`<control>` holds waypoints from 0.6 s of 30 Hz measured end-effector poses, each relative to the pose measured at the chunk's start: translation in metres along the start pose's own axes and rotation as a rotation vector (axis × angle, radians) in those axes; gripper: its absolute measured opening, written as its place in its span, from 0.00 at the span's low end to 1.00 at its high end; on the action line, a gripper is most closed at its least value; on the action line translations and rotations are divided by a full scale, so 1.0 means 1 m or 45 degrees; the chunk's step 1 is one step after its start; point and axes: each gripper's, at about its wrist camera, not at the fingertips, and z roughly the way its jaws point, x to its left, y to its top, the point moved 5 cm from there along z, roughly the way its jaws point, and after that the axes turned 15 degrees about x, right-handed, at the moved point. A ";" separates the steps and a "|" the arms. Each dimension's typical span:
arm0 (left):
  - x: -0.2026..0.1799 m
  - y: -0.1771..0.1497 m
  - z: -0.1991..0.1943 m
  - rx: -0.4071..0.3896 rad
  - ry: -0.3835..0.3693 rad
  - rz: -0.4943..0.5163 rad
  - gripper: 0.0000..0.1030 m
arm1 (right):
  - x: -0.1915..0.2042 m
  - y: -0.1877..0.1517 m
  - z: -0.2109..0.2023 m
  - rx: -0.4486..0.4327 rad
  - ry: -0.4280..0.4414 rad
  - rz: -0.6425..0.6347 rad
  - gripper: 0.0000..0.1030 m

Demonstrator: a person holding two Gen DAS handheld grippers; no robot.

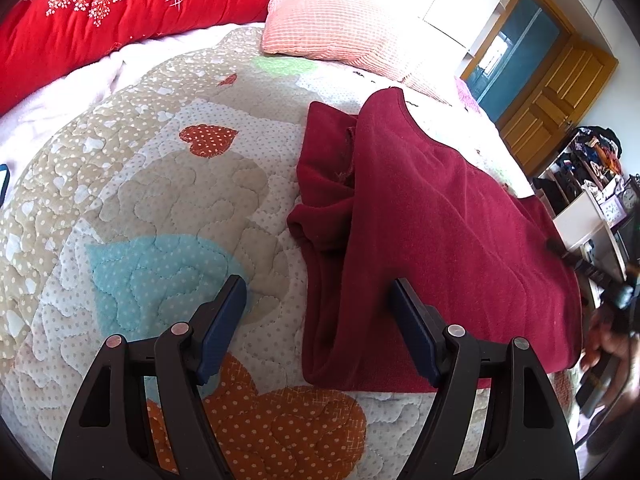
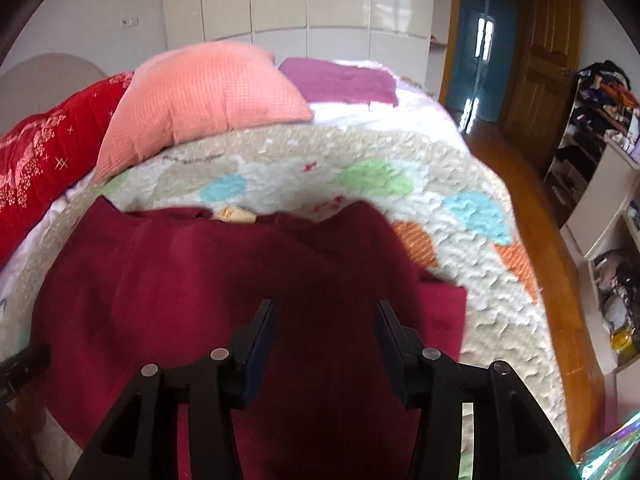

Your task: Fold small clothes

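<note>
A dark red garment (image 1: 432,216) lies partly folded on the patchwork quilt (image 1: 160,208), one side laid over the middle and a sleeve bunched at its left. My left gripper (image 1: 318,296) is open and empty, low over the garment's near left edge. In the right wrist view the garment (image 2: 200,276) fills the lower middle, a yellow tag at its neckline. My right gripper (image 2: 325,312) is open and empty just above it. The right gripper also shows blurred at the right edge of the left wrist view (image 1: 600,280).
A pink pillow (image 2: 200,104), a red duvet (image 1: 100,12) and a folded purple cloth (image 2: 340,80) lie at the head of the bed. The bed's edge drops to a wooden floor (image 2: 532,184) on the right, with cluttered white shelves (image 2: 600,168) beyond.
</note>
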 end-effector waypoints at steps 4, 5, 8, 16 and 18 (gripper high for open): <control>0.000 -0.001 -0.001 0.006 -0.006 -0.004 0.72 | 0.015 -0.001 -0.010 -0.015 -0.073 -0.001 0.46; 0.000 0.000 -0.001 0.008 -0.008 -0.005 0.72 | 0.024 0.000 -0.018 -0.030 -0.026 -0.011 0.46; 0.001 0.000 -0.001 0.011 -0.013 -0.009 0.72 | 0.066 0.007 -0.042 -0.062 0.124 -0.096 0.48; 0.004 -0.006 -0.004 0.017 -0.034 -0.021 0.72 | 0.200 0.039 -0.021 0.116 0.419 -0.268 0.63; 0.007 -0.007 -0.004 0.022 -0.065 -0.046 0.73 | 0.227 0.047 -0.006 0.169 0.395 -0.302 0.63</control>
